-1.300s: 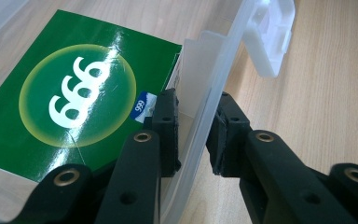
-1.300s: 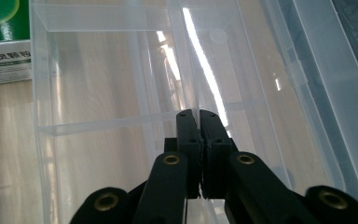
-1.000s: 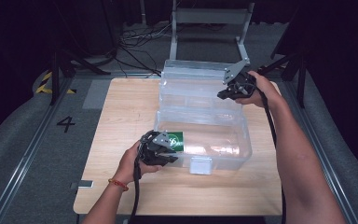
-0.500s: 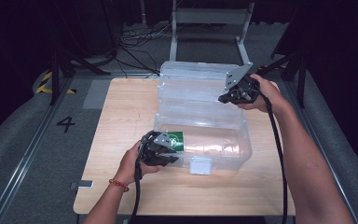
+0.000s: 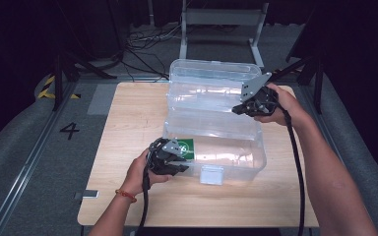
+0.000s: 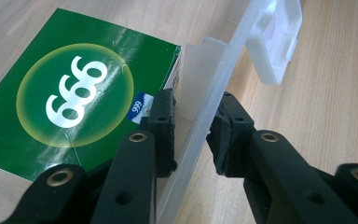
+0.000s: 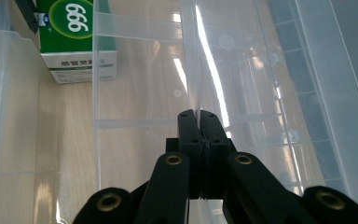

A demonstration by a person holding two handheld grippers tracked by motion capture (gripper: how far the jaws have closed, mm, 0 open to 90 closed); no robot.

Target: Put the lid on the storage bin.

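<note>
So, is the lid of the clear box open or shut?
Open. The lid stands tilted back behind the clear box, and the green carton lies inside.

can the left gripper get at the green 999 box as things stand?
Probably yes. The left gripper straddles the front wall of the clear plastic bin, one jaw inside beside the green cardboard box. It would have to leave the wall first; the bin is open on top.

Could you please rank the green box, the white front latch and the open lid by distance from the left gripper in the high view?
From the left gripper:
1. Green box, just beyond the jaws, inside the bin's near left corner.
2. White front latch, to the right on the bin's front wall.
3. Open lid, at the table's far side.
</note>
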